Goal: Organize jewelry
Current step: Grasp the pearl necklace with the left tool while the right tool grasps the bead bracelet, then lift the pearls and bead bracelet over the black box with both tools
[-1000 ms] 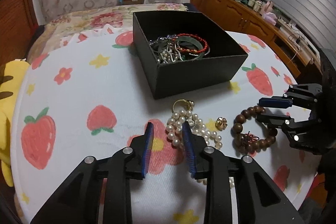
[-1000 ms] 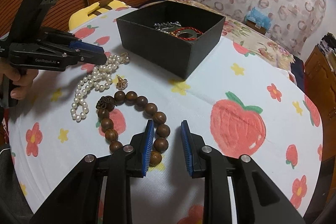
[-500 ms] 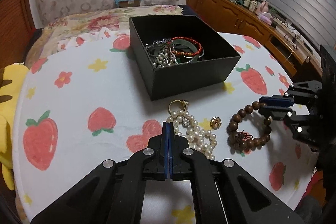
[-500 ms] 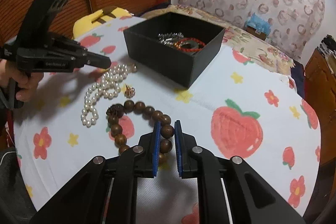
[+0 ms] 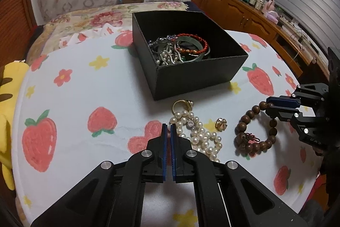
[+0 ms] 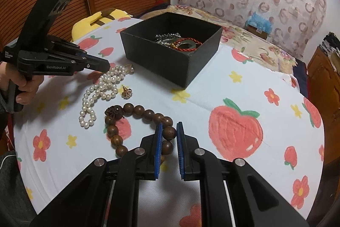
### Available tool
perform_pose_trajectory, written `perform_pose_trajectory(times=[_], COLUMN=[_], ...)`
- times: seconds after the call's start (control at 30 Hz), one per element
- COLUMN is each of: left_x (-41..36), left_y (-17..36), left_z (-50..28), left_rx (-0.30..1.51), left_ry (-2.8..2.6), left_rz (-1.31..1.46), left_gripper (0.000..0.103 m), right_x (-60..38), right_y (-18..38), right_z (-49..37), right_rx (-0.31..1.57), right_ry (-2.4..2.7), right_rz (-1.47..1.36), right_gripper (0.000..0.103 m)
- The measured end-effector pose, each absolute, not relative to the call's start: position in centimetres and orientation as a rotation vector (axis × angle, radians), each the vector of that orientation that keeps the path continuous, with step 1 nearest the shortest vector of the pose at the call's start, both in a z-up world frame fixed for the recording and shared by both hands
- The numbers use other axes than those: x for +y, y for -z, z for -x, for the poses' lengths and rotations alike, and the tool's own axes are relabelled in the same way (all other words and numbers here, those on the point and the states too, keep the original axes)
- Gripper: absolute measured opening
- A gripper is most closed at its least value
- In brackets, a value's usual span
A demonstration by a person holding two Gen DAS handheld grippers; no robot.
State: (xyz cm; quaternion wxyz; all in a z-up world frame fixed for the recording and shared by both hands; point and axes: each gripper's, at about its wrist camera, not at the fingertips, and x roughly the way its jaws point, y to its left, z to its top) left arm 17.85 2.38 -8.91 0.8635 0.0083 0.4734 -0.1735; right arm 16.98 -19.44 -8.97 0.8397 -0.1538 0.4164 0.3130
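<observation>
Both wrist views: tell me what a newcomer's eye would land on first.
The black box at the middle of the strawberry tablecloth, with a red cord bracelet on its tangle of jewelry. In front of it lie a pearl necklace and a wooden bead bracelet, one of whose beads sits between the right gripper fingers. The left gripper, nearly closed, points beside the pearls.

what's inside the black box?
In the box: red cord bracelet, green bangle, silver chains and pearls. Anything beneath that pile is hidden.
</observation>
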Motion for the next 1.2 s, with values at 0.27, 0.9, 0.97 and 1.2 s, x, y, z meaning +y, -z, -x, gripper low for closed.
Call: perform_pose_trajectory(times=[0.27,0.9,0.97,1.2], left_x=[2.0,-0.1,-0.1,-0.2], left_y=[9.1,10.1,9.3,3.6], left_z=[-17.9,-19.6,-19.0,-16.6], left_rx=[0.992,0.991,0.962,0.83], left_ry=[0.363,0.325,0.333,0.39], left_rz=[-0.016,-0.177,-0.162,-0.123], left_gripper=[0.015,0.007,0.007,0.007], right_x=[-19.8,-19.7,-19.5,-19.2], right_y=[9.4,8.5,7.9,4.2], right_z=[-17.0,-16.7,-16.6,-16.4], right_rx=[0.884,0.857,0.842,0.754], right_ry=[-0.66,-0.672,-0.676,-0.689], right_rz=[0.33,0.297,0.293,0.278], right_gripper=[0.015,0.015,0.015,0.015])
